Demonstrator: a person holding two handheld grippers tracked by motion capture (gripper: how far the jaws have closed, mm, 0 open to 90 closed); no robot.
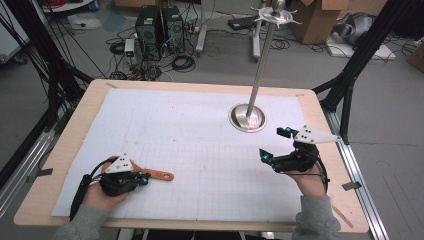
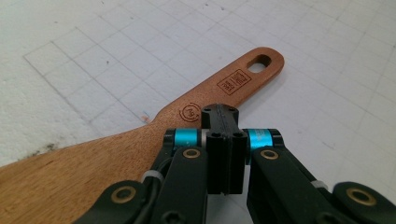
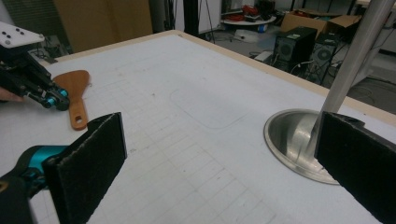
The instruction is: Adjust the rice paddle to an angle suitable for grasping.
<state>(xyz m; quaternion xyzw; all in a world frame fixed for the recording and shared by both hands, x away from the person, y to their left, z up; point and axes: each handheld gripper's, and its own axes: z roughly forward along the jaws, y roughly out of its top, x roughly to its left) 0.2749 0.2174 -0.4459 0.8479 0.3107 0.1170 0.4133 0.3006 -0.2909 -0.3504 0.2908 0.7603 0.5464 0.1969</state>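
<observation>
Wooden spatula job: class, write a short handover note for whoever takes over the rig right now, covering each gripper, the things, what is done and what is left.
Left gripper: jaws shut, tips over the wooden spatula at its neck; whether they pinch it cannot be told.
Right gripper: jaws wide open, nothing between them, near the metal stand.
Spatula lies flat on the white mat, front left, handle pointing toward the right gripper.
Done: left gripper has reached the spatula.
Left: probably lift it and hang it on the stand; not yet started.
</observation>
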